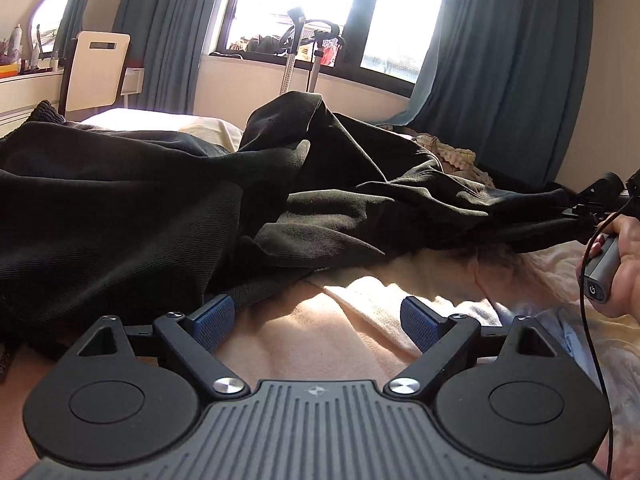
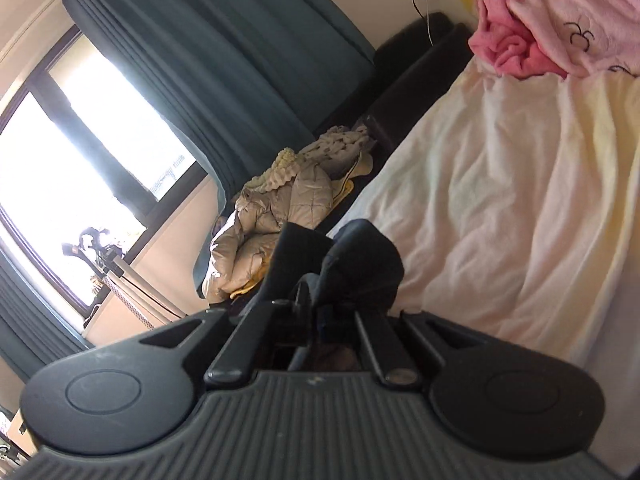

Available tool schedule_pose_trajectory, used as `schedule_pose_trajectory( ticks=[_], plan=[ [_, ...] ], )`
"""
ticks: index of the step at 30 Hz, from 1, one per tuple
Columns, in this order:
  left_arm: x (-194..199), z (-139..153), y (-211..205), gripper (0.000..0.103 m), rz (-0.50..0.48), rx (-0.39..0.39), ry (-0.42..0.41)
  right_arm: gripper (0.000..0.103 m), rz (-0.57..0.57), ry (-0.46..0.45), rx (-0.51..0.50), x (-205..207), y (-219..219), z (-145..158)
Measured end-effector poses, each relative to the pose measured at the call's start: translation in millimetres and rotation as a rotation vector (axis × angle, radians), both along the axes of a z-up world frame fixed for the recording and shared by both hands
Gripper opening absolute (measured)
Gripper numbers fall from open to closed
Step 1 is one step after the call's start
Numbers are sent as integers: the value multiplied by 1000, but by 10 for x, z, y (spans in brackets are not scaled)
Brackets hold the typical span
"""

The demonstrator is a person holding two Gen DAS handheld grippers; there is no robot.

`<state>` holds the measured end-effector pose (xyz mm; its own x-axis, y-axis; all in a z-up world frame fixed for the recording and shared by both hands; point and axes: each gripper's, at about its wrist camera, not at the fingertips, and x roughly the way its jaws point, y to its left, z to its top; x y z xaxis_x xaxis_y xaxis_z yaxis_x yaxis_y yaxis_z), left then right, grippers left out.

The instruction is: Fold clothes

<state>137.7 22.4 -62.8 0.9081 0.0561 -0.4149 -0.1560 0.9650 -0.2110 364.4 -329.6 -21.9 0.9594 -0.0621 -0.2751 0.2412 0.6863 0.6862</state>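
On the bed, the dark garment lies rumpled and spread across the cream blanket, one edge drawn out to the right. Risk: the right gripper pinches only a small bunch of the cloth; a hard pull could slip it free, or drag the whole heap and add creases. The left gripper hangs low over bare blanket, jaws wide apart and empty, just beside the cloth's near edge. The right hand grips its handle at the frame's edge (palm side partly visible), the tool held level, pointing left.
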Motion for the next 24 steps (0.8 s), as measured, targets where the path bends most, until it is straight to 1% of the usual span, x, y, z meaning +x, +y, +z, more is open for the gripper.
schedule_pose_trajectory(
  ticks=[4,5,7,9,11,13,15,17,18,20,21,22,24],
  plan=[
    [-172,219,64,92,14,-23,-73,3,-65,-85,-50,-447,-338,636],
    [-216,263,79,92,13,-31,-88,3,-77,-112,-64,-616,-470,807],
    [-304,345,110,92,8,-48,-116,3,-101,-144,-82,-918,-693,1011],
    [-375,402,109,92,0,-49,-136,3,-124,-145,-70,-1211,-920,1056],
    [-429,444,97,92,-17,-50,-146,3,-156,-98,-62,-1463,-1130,968],
    [-454,465,85,92,-30,-53,-139,3,-183,-37,-19,-1664,-1319,724],
    [-463,452,71,92,-47,-55,-124,3,-186,38,54,-1846,-1478,308],
    [-447,417,44,92,-62,-51,-105,3,-181,112,83,-1980,-1548,-39],
    [-425,393,19,92,-73,-47,-91,3,-162,149,114,-2053,-1581,-248],
    [-369,342,-41,92,-81,-25,-61,5,-159,199,162,-2213,-1613,-521],
    [-340,320,-72,92,-84,-11,-47,9,-151,234,175,-2276,-1602,-616],
    [-326,303,-103,92,-87,1,-37,11,-137,280,175,-2307,-1584,-671],
    [-304,269,-166,92,-91,25,-18,11,-104,325,85,-2376,-1467,-641]
  ],
)
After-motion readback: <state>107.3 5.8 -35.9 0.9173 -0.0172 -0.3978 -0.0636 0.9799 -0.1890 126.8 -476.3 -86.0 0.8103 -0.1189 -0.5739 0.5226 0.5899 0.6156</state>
